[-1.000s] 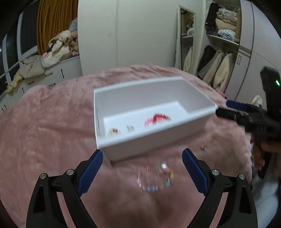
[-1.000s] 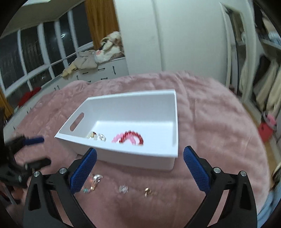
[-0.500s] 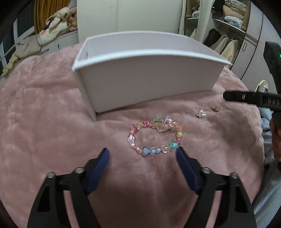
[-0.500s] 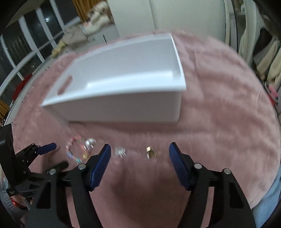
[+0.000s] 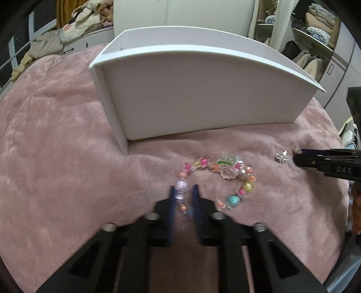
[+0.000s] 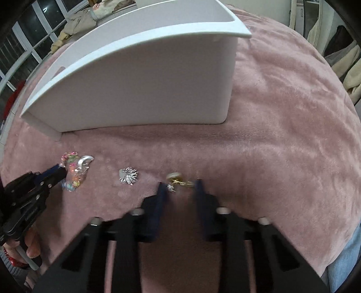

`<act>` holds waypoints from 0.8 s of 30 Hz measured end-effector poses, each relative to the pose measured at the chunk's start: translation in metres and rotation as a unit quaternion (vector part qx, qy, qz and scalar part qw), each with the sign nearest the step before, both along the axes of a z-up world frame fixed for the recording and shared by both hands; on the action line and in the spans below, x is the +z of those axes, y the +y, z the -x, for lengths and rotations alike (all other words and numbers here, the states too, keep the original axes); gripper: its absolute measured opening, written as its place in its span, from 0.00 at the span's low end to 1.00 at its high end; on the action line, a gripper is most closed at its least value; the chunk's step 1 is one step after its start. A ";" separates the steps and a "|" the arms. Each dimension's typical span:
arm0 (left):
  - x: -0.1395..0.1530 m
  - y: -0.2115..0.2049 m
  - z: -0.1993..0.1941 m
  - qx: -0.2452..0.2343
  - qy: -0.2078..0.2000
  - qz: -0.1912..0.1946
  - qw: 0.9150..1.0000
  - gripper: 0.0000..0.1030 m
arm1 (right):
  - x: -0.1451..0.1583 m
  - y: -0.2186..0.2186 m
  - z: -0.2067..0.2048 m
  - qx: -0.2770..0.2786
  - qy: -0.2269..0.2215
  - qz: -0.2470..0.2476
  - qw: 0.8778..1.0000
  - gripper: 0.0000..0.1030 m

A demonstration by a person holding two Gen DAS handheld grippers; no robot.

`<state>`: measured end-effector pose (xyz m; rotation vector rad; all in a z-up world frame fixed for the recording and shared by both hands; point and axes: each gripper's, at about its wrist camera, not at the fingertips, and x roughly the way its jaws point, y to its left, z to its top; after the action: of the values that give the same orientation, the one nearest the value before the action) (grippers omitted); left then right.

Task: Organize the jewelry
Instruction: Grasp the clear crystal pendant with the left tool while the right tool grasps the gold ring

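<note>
A colourful beaded bracelet (image 5: 232,199) lies on the pink blanket in front of a white box (image 5: 203,94). My left gripper (image 5: 183,196) is shut on the bracelet's left side, a lavender bead between its blue pads. From the right wrist, the bracelet (image 6: 73,174) shows with the left gripper (image 6: 60,172) at it. My right gripper (image 6: 180,188) is closing on a small gold earring (image 6: 178,179), whose two ends touch the pads. A silver spiky earring (image 6: 128,176) lies loose between the two grippers, also visible from the left wrist as the silver earring (image 5: 281,156) beside the right gripper (image 5: 297,157).
The white box (image 6: 135,78) stands just behind the jewelry; its inside is hidden from both views. The pink blanket (image 6: 282,135) covers the whole bed. A hand (image 6: 31,248) holds the left gripper. A wardrobe (image 5: 315,33) and a clothes pile (image 5: 74,20) are far behind.
Both grippers came down from above the box to the blanket and closed from wide open. The left one took hold of the bracelet, the right one closed around the gold earring.
</note>
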<state>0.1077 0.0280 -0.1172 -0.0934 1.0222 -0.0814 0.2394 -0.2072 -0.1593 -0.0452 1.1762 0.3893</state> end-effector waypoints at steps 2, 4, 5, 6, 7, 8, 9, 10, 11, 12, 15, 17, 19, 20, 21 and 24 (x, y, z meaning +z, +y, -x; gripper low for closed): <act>0.001 0.004 0.001 0.004 0.002 0.015 1.000 0.14 | 0.004 -0.001 0.003 0.000 -0.003 -0.006 1.000 0.24; 0.004 0.005 0.003 0.005 0.000 0.020 1.000 0.14 | 0.007 0.000 0.006 0.003 -0.007 -0.008 1.000 0.24; 0.005 0.006 0.004 0.005 -0.002 0.021 1.000 0.14 | 0.009 0.001 0.008 0.005 -0.010 -0.008 1.000 0.24; 0.007 0.005 0.005 0.002 -0.003 0.022 1.000 0.14 | 0.012 0.002 0.011 0.009 -0.015 -0.011 1.000 0.24; 0.008 0.004 0.006 0.000 -0.004 0.022 1.000 0.14 | 0.015 0.003 0.013 0.012 -0.021 -0.012 1.000 0.24; 0.011 0.003 0.007 -0.001 -0.008 0.022 1.000 0.14 | 0.017 0.004 0.013 0.014 -0.024 -0.013 1.000 0.24; 0.014 0.003 0.007 -0.003 -0.011 0.023 1.000 0.13 | 0.019 0.004 0.015 0.013 -0.028 -0.016 0.999 0.24; 0.018 0.002 0.008 -0.004 -0.014 0.025 1.000 0.13 | 0.019 0.002 0.017 0.011 -0.029 -0.018 0.999 0.24; 0.023 0.001 0.009 -0.006 -0.019 0.028 0.999 0.13 | 0.021 0.001 0.017 0.009 -0.031 -0.020 0.999 0.24; 0.024 0.001 0.014 -0.008 -0.023 0.028 0.999 0.13 | 0.022 0.000 0.017 0.006 -0.031 -0.022 0.999 0.24; 0.041 0.001 0.019 -0.014 -0.039 0.030 0.999 0.12 | 0.022 -0.009 0.016 -0.004 -0.032 -0.030 0.999 0.24; 0.054 -0.001 0.022 -0.019 -0.050 0.035 0.998 0.12 | 0.023 -0.019 0.021 -0.008 -0.036 -0.036 0.999 0.24; 0.063 0.000 0.023 -0.023 -0.059 0.035 0.997 0.12 | 0.027 -0.023 0.022 -0.011 -0.043 -0.046 0.998 0.24; 0.069 -0.002 0.024 -0.026 -0.063 0.035 0.997 0.12 | 0.028 -0.024 0.023 -0.011 -0.047 -0.050 0.998 0.24; 0.074 0.000 0.025 -0.027 -0.065 0.035 0.997 0.12 | 0.030 -0.025 0.025 -0.011 -0.052 -0.055 0.997 0.24; 0.084 -0.002 0.028 -0.031 -0.071 0.038 0.996 0.12 | 0.037 -0.025 0.027 -0.008 -0.065 -0.064 0.996 0.24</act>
<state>0.0795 0.0260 -0.0329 -0.1242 0.8800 -0.1808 0.2123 -0.2323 -0.1226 0.0503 1.0210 0.4415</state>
